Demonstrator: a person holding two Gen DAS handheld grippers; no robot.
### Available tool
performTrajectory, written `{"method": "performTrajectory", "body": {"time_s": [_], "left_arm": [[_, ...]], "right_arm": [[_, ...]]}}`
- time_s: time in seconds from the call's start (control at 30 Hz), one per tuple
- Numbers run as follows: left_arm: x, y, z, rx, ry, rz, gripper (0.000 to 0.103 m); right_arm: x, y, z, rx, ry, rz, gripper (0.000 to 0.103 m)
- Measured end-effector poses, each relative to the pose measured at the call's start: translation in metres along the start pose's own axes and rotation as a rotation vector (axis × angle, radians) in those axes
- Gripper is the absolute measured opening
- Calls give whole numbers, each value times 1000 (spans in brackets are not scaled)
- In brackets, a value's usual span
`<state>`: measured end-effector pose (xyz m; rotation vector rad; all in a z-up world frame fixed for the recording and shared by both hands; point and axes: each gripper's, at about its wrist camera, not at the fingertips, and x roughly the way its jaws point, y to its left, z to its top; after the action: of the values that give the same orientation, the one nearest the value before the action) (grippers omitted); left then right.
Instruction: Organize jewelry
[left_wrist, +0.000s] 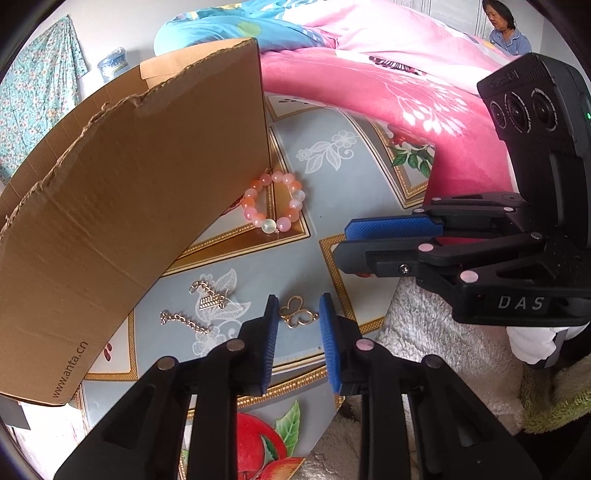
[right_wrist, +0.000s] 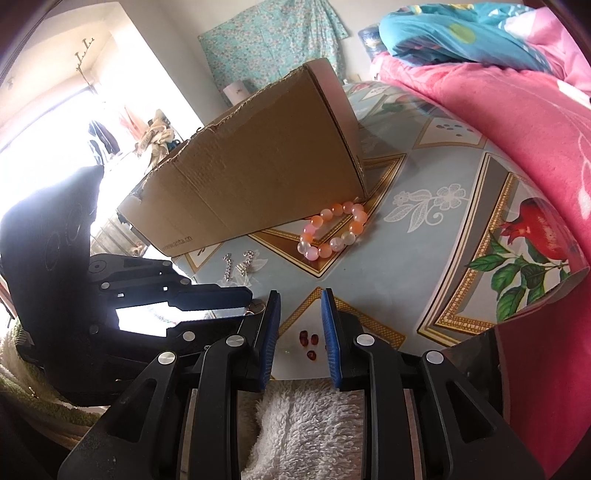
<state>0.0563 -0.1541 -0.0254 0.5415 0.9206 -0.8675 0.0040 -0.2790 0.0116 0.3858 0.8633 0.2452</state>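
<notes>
Bedside cardboard box (left_wrist: 122, 206), "www.anta.cn"

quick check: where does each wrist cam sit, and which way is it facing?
Left wrist: behind the left gripper, looking forward at the butterfly charm; right gripper enters from the right.
Right wrist: behind the right gripper, over the red beads; left gripper enters from the left.
Shared: cardboard box, bead bracelet, chains.

Home bedroom, pink quilt (left_wrist: 369, 88) and blue bedding (right_wrist: 454, 33), floral cloth (right_wrist: 273, 40) on wall, coat hooks (right_wrist: 83, 51)
</notes>
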Motion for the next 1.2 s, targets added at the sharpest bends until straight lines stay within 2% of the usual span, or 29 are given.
{"method": "performTrajectory", "body": {"time_s": [0.67, 0.9, 1.2], "left_arm": [[-5, -1, 1, 7, -17, 12, 19], [-23, 19, -6, -71, -48, 51, 19], [-46, 59, -29, -212, -88, 117, 19]], "right_arm": [[-1, -1, 1, 1, -10, -3, 23], [-2, 7, 6, -33, -21, 4, 23], [33, 42, 16, -125, 16, 25, 23]]}}
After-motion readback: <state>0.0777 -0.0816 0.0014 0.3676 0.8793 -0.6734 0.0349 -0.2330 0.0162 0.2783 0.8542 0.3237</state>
